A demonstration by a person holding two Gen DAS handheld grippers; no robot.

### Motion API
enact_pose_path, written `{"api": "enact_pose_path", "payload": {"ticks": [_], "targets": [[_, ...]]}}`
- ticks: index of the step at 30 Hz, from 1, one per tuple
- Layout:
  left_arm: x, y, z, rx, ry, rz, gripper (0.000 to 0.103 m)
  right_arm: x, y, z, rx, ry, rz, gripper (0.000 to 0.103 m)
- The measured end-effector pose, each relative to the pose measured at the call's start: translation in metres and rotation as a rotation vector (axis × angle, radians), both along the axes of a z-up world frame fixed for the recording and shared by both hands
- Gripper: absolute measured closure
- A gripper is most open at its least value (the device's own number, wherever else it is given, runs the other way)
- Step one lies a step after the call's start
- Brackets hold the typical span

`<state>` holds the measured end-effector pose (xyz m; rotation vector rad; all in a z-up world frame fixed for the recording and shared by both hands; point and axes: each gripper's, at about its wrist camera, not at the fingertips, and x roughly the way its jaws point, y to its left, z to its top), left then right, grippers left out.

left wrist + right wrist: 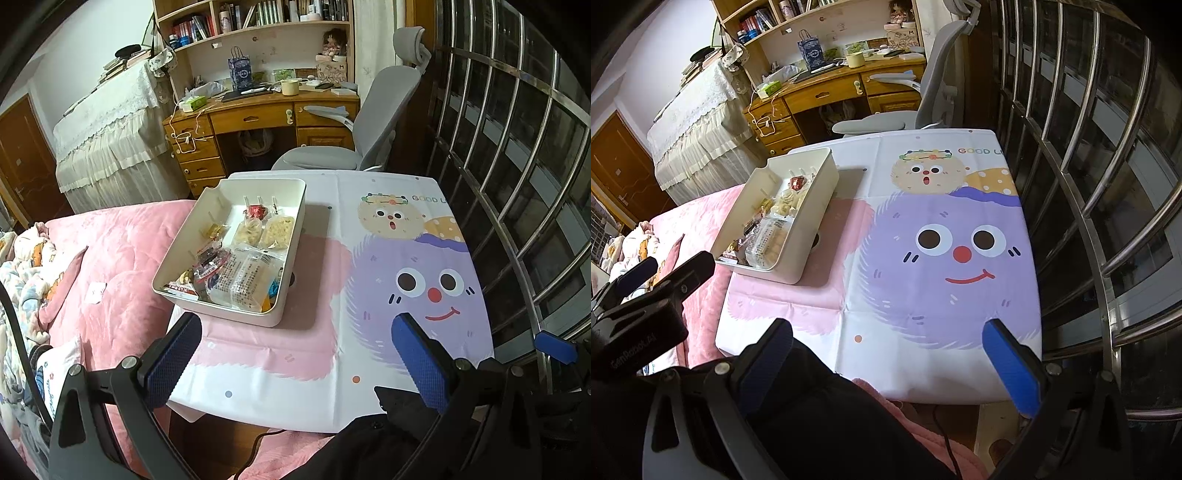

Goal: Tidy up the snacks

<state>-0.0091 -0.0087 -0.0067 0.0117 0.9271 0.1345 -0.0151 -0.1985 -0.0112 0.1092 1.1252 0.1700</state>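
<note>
A white rectangular bin stands at the left edge of a small table with a cartoon cloth. It holds several wrapped snacks: clear packets, pale crackers and a red sweet. The bin also shows in the right wrist view. My left gripper is open and empty, held low before the bin's near end. My right gripper is open and empty over the table's near edge, to the right of the bin. The left gripper shows in the right wrist view.
A pink-quilted bed lies left of the table. A metal window grille runs along the right. A grey office chair and a wooden desk stand behind the table. A black cable hangs below the near edge.
</note>
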Motion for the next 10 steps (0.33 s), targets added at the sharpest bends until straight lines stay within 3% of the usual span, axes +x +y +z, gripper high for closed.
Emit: {"api": "enact_pose_path", "payload": {"ticks": [10], "targets": [[0.0001, -0.0017, -0.0018, -0.003, 0.004, 0.0, 0.001, 0.0005, -0.001, -0.0005, 0.002, 0.003, 0.003, 0.0]]}}
